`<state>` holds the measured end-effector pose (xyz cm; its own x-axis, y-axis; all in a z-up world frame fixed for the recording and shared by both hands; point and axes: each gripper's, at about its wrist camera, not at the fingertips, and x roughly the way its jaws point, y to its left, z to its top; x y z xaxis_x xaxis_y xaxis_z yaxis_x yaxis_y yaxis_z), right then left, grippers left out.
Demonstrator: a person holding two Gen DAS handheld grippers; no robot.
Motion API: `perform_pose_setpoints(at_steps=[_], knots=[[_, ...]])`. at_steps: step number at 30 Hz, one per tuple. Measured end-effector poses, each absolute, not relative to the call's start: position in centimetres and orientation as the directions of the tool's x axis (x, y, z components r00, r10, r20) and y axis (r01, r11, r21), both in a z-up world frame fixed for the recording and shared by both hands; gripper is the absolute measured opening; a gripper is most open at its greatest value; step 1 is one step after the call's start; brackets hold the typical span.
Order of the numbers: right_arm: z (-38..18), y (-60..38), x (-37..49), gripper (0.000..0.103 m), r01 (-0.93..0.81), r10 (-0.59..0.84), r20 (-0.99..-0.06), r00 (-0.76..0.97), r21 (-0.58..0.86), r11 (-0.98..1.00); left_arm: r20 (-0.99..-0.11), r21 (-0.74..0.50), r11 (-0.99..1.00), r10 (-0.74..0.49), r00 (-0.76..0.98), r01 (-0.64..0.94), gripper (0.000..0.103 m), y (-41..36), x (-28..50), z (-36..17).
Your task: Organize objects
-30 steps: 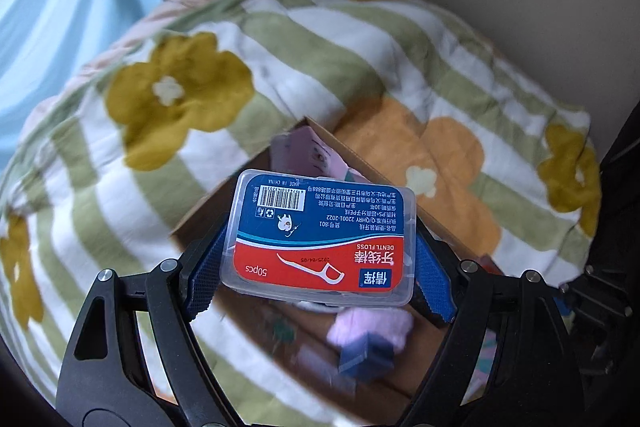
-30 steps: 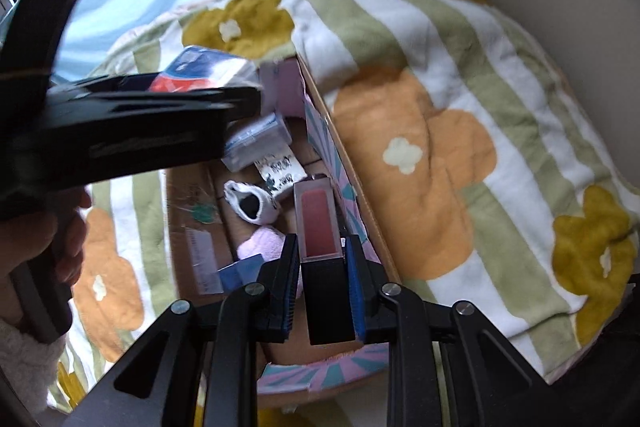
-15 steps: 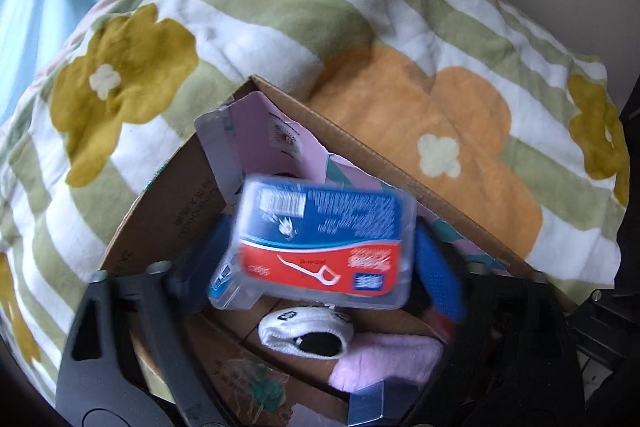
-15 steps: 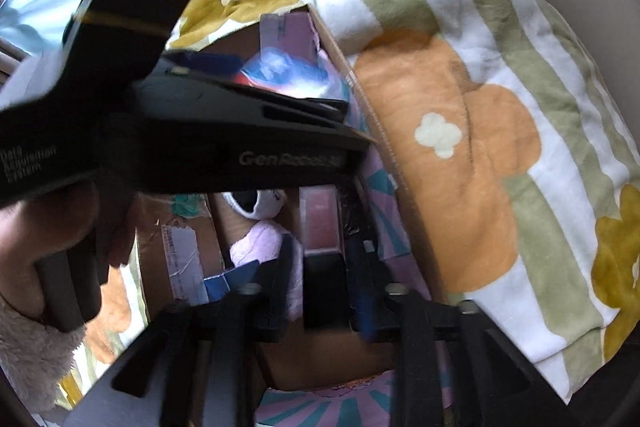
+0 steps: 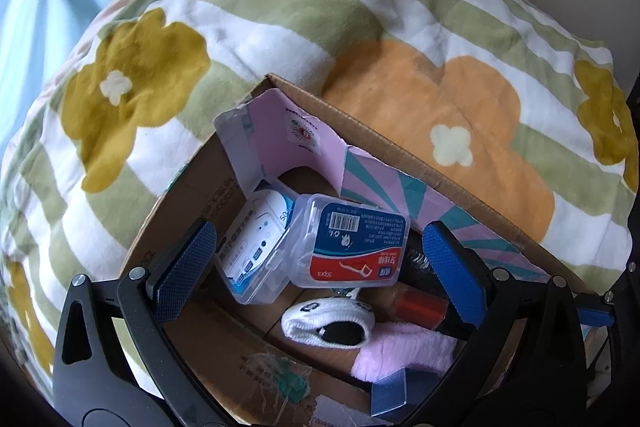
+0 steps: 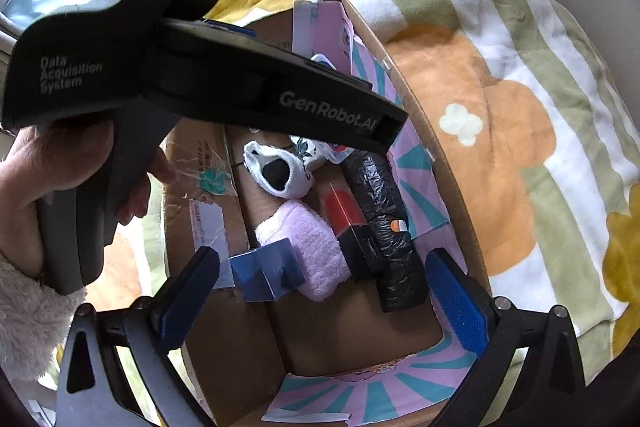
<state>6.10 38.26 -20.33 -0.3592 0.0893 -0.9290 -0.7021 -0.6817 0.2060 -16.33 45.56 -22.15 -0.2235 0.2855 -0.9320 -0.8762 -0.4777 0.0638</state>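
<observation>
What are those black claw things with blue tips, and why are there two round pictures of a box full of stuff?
Each claw is a hand-held gripper that a person squeezes; a camera on each makes one round picture. The left hand-held gripper and the right hand-held gripper are both open and hold nothing. They look down into a cardboard box on a flowery blanket. In the box lie a dental floss box, a white and black sock, a fluffy pink cloth, a red lip gloss and a black plastic roll. In the right picture the person's left hand grips the other tool.
</observation>
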Motion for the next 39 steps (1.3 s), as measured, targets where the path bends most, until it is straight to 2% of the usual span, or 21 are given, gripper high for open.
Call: perform_pose_setpoints(at_steps=[8, 19, 28, 33, 39], knots=[[-18.2, 37.7, 6.3, 0.103, -0.692, 0.113, -0.919, -0.378, 0.200, -0.694, -0.925, 0.065, -0.488, 0.299, -0.236, -0.870, 0.103, 44.6, -16.0, -20.1], [-11.0, 34.6, 6.8, 0.103, -0.638, 0.162, -0.896, -0.413, 0.158, -0.754, -0.896, 0.033, -0.555, 0.352, -0.270, -0.831, 0.103, 39.1, -14.0, -11.2], [-4.1, 29.7, 6.0, 0.103, -0.562, 0.188, -0.867, -0.462, 0.122, -0.818, -0.861, -0.009, -0.695, 0.371, -0.348, -0.719, 0.103, 28.8, -12.3, -3.5], [-2.4, 26.6, 4.7, 0.103, -0.508, 0.160, -0.859, -0.486, 0.128, -0.852, -0.838, -0.014, -0.802, 0.335, -0.431, -0.597, 0.103, 20.4, -10.7, -0.2], [-1.4, 22.8, 3.1, 0.103, -0.447, 0.126, -0.851, -0.511, 0.137, -0.884, -0.824, -0.036, -0.898, 0.274, -0.496, -0.438, 0.103, 10.5, -7.9, 1.3]])
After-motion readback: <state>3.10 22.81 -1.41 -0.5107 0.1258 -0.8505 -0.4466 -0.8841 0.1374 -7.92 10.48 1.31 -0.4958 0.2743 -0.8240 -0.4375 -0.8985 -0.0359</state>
